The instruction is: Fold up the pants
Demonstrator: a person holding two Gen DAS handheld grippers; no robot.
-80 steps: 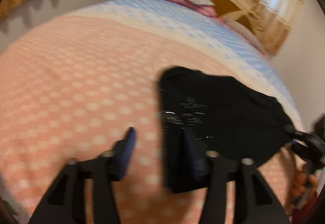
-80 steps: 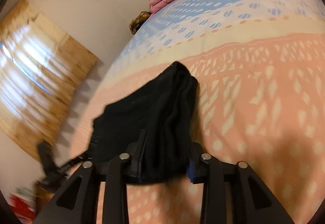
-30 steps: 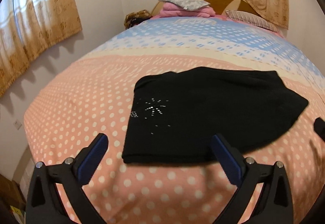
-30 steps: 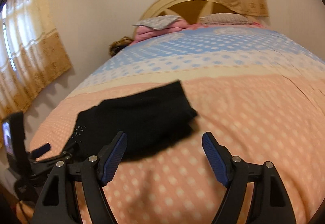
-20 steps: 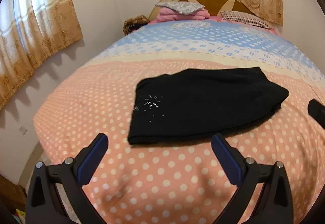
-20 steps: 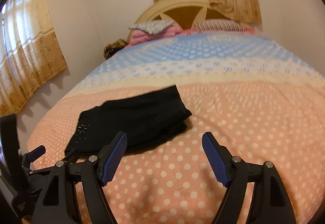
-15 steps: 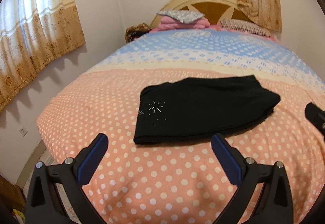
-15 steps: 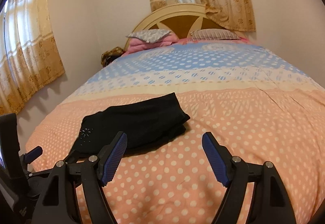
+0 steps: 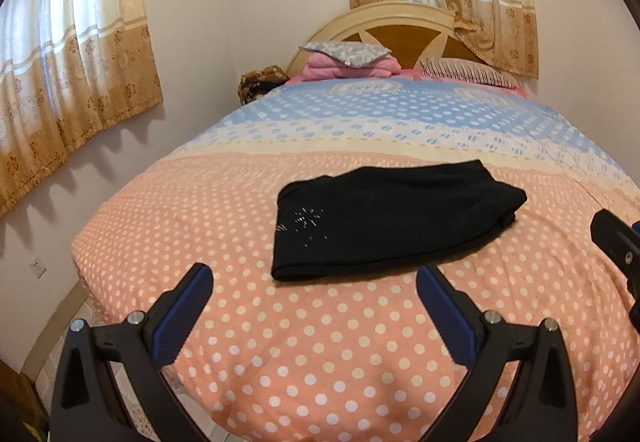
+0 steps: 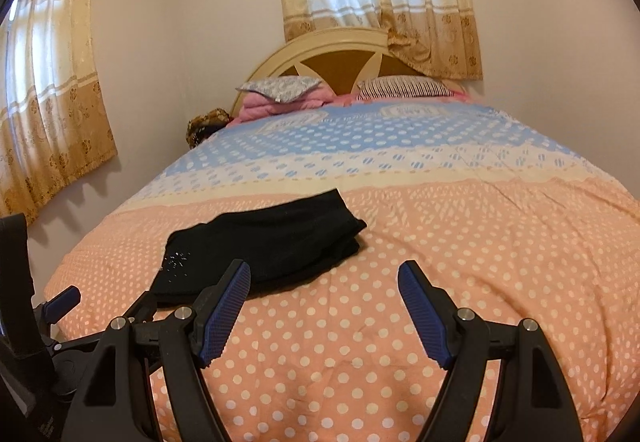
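Black pants [image 9: 392, 215] lie folded into a flat rectangle on the pink dotted bedspread, a small sparkly motif near their left corner. In the right wrist view the same pants [image 10: 264, 246] sit left of centre. My left gripper [image 9: 314, 282] hangs open over the near part of the bed, short of the pants and apart from them, nothing between its blue pads. My right gripper [image 10: 324, 276] is open too, its left pad in front of the pants' near edge, not touching. The left gripper [image 10: 60, 302] also shows at that view's left edge.
The bed [image 9: 320, 362] fills both views, pink in front and blue toward the headboard [image 9: 400, 37]. Pillows and a folded pink blanket [image 9: 348, 59] are stacked there. Curtained windows [image 9: 60, 61] are on the left and back walls. A floor strip [image 9: 80, 326] runs along the bed's left side.
Both grippers, earlier shut on the pants, have let go and drawn back and upward from the bed. The pants now lie folded and still, smaller in both views.
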